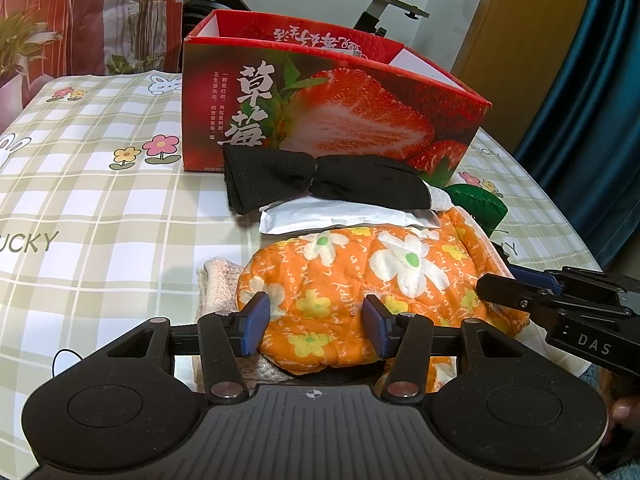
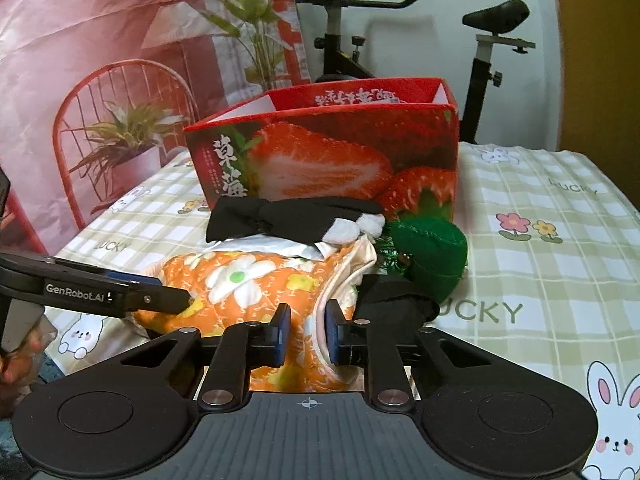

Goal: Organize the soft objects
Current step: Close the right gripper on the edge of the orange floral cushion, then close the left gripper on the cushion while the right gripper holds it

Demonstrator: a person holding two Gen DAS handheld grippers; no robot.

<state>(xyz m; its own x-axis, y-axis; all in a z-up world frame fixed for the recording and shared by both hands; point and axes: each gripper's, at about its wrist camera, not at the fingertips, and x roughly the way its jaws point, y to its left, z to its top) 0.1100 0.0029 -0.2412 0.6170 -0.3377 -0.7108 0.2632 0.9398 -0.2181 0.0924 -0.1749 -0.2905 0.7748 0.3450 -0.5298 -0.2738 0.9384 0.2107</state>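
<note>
We have the right gripper pinched tight on a fold of the orange flowered quilted cloth, its blue pads pressing the fabric from both sides. Our left gripper straddles the near bulge of that same cloth, pads against its flanks, so it grips the bundle too. The cloth sits at the near edge of the pile on the checked tablecloth. Just beyond it lies a white packet, and on top of that a black fabric bow. To the right, a green plush piece touches the pile. Under the cloth on the left peeks a cream towel. Behind everything stands the open strawberry box, and far back an exercise bike.
</note>
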